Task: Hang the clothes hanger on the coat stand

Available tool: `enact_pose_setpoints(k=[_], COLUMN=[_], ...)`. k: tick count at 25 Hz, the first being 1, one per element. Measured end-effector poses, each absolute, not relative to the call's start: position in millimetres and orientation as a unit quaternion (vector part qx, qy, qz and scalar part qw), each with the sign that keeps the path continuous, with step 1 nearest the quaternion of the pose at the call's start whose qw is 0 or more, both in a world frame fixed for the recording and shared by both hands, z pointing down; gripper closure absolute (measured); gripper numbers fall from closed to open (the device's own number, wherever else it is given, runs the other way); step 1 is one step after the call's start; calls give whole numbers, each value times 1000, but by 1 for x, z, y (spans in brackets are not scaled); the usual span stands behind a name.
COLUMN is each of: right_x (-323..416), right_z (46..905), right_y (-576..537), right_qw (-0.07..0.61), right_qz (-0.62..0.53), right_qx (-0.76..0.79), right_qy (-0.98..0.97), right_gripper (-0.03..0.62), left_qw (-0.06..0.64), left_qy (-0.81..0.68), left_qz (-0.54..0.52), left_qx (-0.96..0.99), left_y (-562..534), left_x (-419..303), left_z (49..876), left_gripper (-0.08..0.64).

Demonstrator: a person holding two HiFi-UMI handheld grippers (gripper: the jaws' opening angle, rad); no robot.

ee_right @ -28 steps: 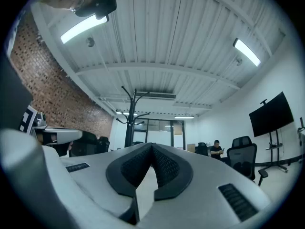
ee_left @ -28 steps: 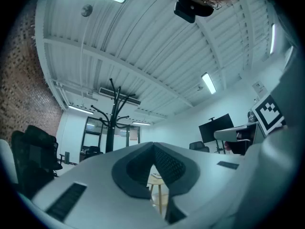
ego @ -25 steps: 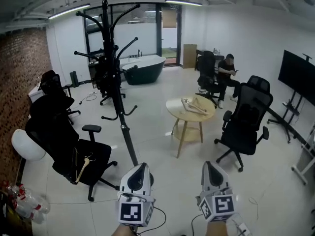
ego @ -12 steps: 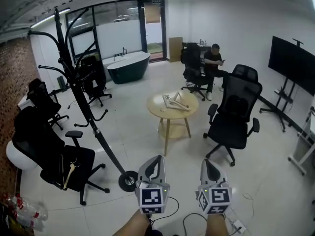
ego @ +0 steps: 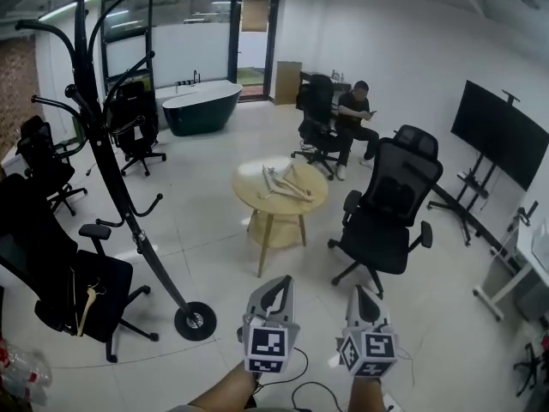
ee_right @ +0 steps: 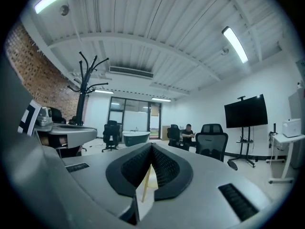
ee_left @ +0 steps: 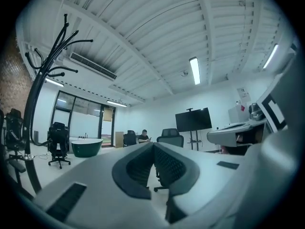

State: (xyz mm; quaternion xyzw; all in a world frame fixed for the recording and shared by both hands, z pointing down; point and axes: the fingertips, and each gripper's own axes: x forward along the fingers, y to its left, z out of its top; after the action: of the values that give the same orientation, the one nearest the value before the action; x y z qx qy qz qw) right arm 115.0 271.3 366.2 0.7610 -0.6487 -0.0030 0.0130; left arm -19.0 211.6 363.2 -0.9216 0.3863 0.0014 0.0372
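Observation:
The black coat stand (ego: 111, 174) rises at the left of the head view, its round base (ego: 196, 321) on the floor; it also shows in the left gripper view (ee_left: 33, 113) and the right gripper view (ee_right: 84, 85). Wooden clothes hangers (ego: 286, 184) lie on a round wooden table (ego: 296, 206) in mid-room. Another wooden hanger (ego: 86, 303) hangs on the black chair at far left. My left gripper (ego: 276, 285) and right gripper (ego: 365, 293) sit low in the head view, side by side, both shut and holding nothing. Their jaws meet in the gripper views (ee_left: 153, 146) (ee_right: 152, 147).
A black office chair (ego: 388, 206) stands right of the table, with more chairs (ego: 51, 264) at the left. A person (ego: 352, 114) sits at the back near a dark bathtub (ego: 200, 108). A TV on a stand (ego: 497, 136) is at the right. Cables (ego: 309, 391) lie near my feet.
The head view has swung right: the coat stand slid toward the left edge and the table moved toward the centre. Both grippers stay shut and low.

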Motion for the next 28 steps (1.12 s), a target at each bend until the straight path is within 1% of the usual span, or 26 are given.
enact_pose_setpoints(k=[6, 11, 15, 21, 23, 28], right_x=[103, 139, 218, 379, 414, 478], right_z=[358, 368, 379, 369, 366, 363], right_y=[200, 137, 83, 4, -12, -57], right_qw=[24, 18, 4, -7, -3, -4], right_qz=[-9, 4, 14, 7, 5, 3], right_qx=[756, 747, 731, 699, 688, 672], right_qy=[-654, -665, -682, -715, -726, -740], right_gripper=[592, 592, 592, 592, 592, 592], left_qw=[15, 18, 22, 15, 11, 21], left_qy=[390, 404, 431, 478, 487, 499], left_qz=[-8, -29, -41, -31, -26, -34], left_qx=[-921, -914, -901, -878, -873, -866], left_y=[142, 85, 35, -31, -44, -77], left_x=[-31, 2, 71, 224, 261, 327], left_z=[373, 386, 392, 378, 374, 372], left_gripper=[541, 541, 543, 543, 542, 542])
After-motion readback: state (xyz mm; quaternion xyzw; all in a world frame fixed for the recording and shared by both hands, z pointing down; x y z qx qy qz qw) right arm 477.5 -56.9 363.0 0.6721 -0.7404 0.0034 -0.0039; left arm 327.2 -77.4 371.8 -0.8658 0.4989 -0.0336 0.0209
